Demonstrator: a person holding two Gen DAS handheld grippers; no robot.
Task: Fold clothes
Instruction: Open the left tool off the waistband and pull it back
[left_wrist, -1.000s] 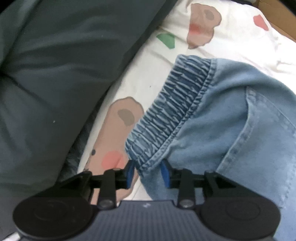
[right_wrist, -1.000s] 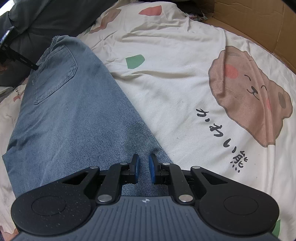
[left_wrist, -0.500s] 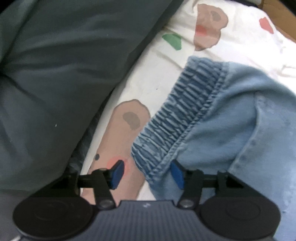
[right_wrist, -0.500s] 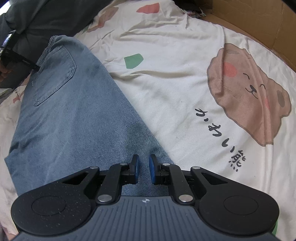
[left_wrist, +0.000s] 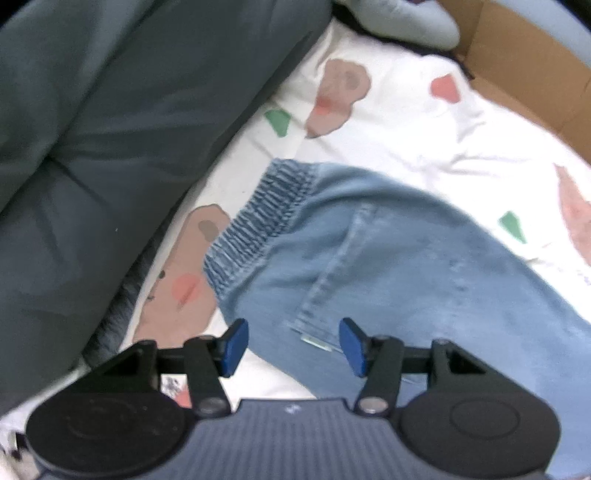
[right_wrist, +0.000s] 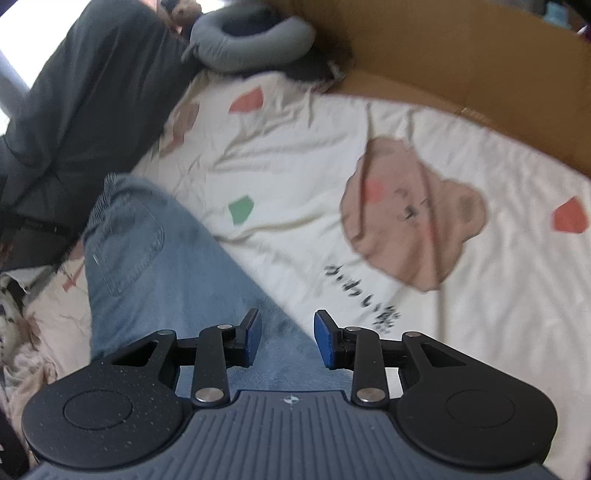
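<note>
The jeans (left_wrist: 406, 266) lie flat on a cream bear-print sheet (right_wrist: 314, 177), waistband (left_wrist: 258, 225) at the far left beside a dark duvet (left_wrist: 110, 129). The left gripper (left_wrist: 293, 345) hangs above the fabric near the waistband, fingers spread, holding nothing. The right gripper (right_wrist: 286, 338) hangs over the jeans' near right edge, fingers also spread and empty. Cardboard (right_wrist: 461, 62) borders the far side.
</note>
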